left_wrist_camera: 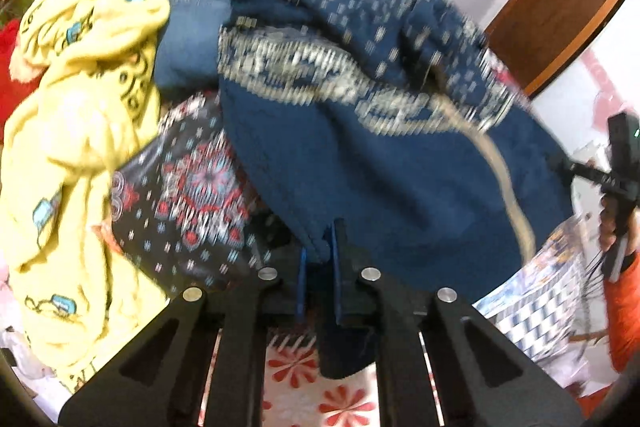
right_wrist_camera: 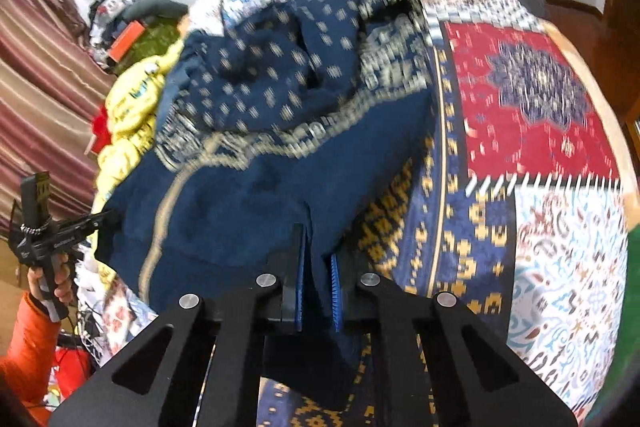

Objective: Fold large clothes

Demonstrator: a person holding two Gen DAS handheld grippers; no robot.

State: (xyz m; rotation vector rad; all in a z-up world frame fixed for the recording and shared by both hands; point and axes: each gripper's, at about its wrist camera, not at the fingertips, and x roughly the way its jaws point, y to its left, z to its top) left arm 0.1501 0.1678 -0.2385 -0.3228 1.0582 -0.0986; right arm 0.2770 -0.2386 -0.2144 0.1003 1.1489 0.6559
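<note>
A large navy knit sweater [left_wrist_camera: 360, 155] with cream pattern bands hangs in front of me, blurred by motion. My left gripper [left_wrist_camera: 319, 259] is shut on its navy hem, cloth pinched between the blue pads. In the right wrist view the same sweater [right_wrist_camera: 248, 179] lies bunched over a patchwork bedspread [right_wrist_camera: 532, 115]. My right gripper [right_wrist_camera: 319, 279] is shut on another part of the hem. The right gripper also shows at the right edge of the left wrist view [left_wrist_camera: 616, 171], and the left one at the left edge of the right wrist view [right_wrist_camera: 44, 227].
A yellow printed garment [left_wrist_camera: 76, 131] and a dark patterned one [left_wrist_camera: 188, 195] are piled left of the sweater. Red clothing [left_wrist_camera: 12, 67] lies further left. A wooden door frame [left_wrist_camera: 560, 11] stands at the right. Striped curtains [right_wrist_camera: 36, 75] hang at the left.
</note>
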